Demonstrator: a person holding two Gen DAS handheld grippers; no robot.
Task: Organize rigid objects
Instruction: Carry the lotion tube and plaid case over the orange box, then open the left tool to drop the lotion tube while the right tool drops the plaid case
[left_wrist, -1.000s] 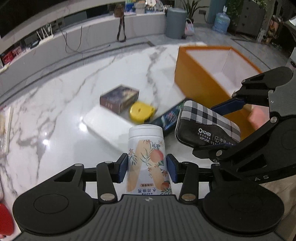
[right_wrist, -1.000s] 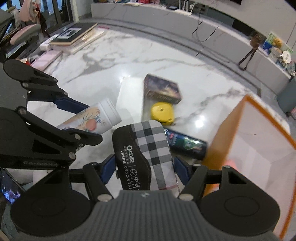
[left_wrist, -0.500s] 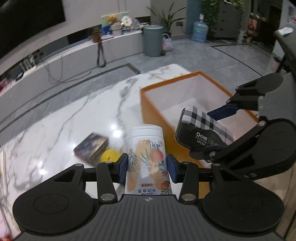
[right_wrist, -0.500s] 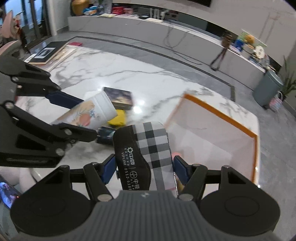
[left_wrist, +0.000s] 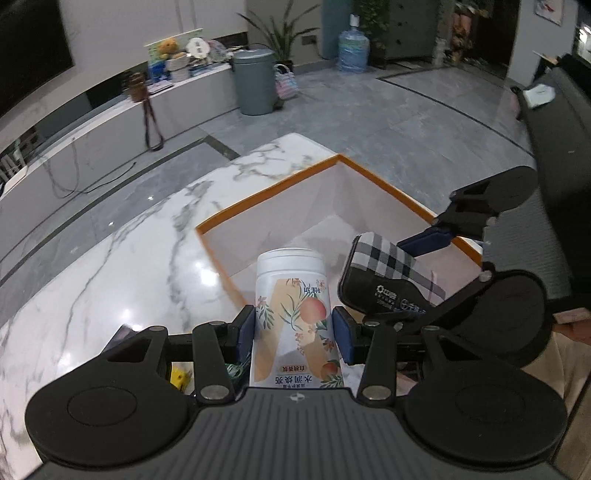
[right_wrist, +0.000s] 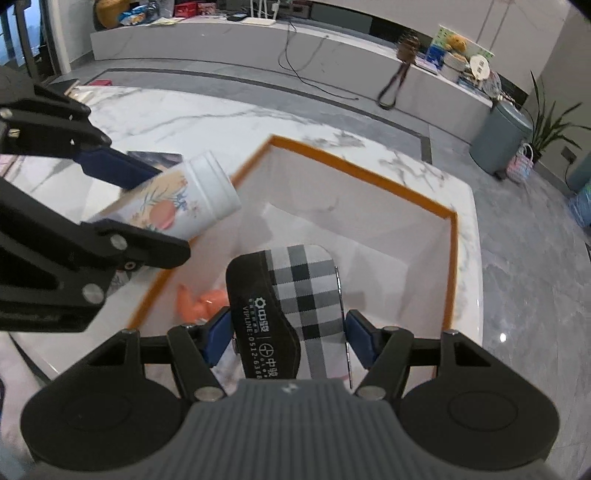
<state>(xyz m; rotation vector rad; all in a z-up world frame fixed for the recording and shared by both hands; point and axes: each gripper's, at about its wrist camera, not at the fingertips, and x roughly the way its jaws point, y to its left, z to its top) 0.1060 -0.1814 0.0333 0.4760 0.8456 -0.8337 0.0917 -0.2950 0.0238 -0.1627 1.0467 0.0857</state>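
At frame centre, the left gripper (left_wrist: 294, 334) clamps a bottle (left_wrist: 295, 325) and the right gripper (right_wrist: 290, 338) a plaid case (right_wrist: 295, 295) over the box (right_wrist: 369, 177); crowded together, they could collide on release.

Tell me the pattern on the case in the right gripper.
Black, grey and white plaid on the case, with a black end; clearest in the right wrist view.

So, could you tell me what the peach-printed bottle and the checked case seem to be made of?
The bottle looks like glossy white plastic with a printed wrap and a moulded cap. The checked case looks like woven plaid fabric over matte black leatherette with stitched edges, though that is uncertain.
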